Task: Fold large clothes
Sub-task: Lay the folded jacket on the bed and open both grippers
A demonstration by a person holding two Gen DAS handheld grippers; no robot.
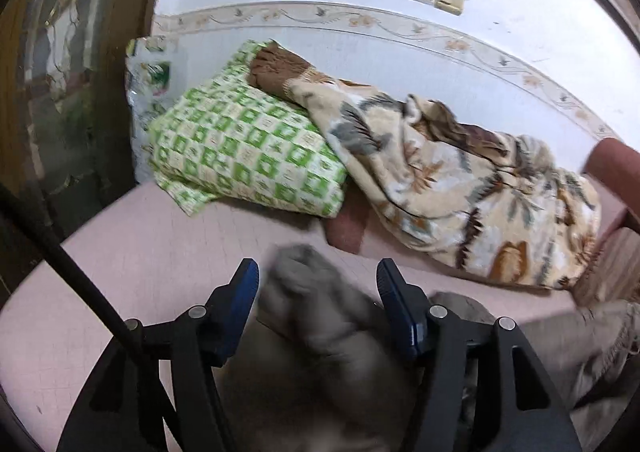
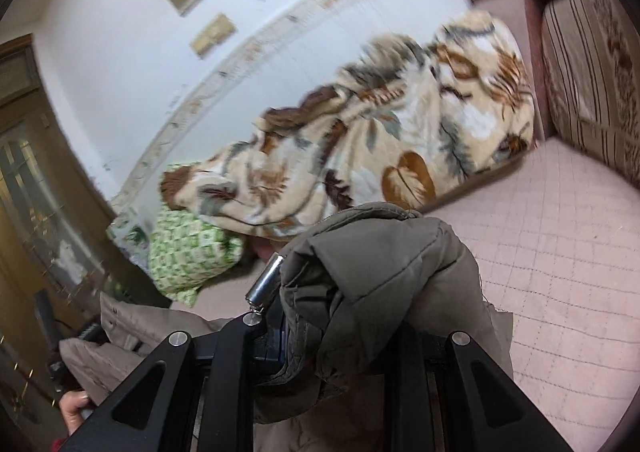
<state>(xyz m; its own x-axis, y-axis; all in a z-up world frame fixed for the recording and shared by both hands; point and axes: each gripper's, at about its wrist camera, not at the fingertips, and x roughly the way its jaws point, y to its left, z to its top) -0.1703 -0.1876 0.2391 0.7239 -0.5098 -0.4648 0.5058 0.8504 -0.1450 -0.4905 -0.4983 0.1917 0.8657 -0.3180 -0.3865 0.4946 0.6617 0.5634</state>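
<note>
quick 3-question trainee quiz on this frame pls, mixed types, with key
1. True or false: the left gripper has its jaws closed on the grey-brown jacket.
2. What lies partly on the green checked bundle? A) the leaf-print blanket B) a striped towel C) a pair of jeans
3. Fill in: the right gripper is shut on the ____.

Key: 1 false, the jaws stand apart with the fabric between them; 2 A; 3 jacket, bunched over the gripper.
</note>
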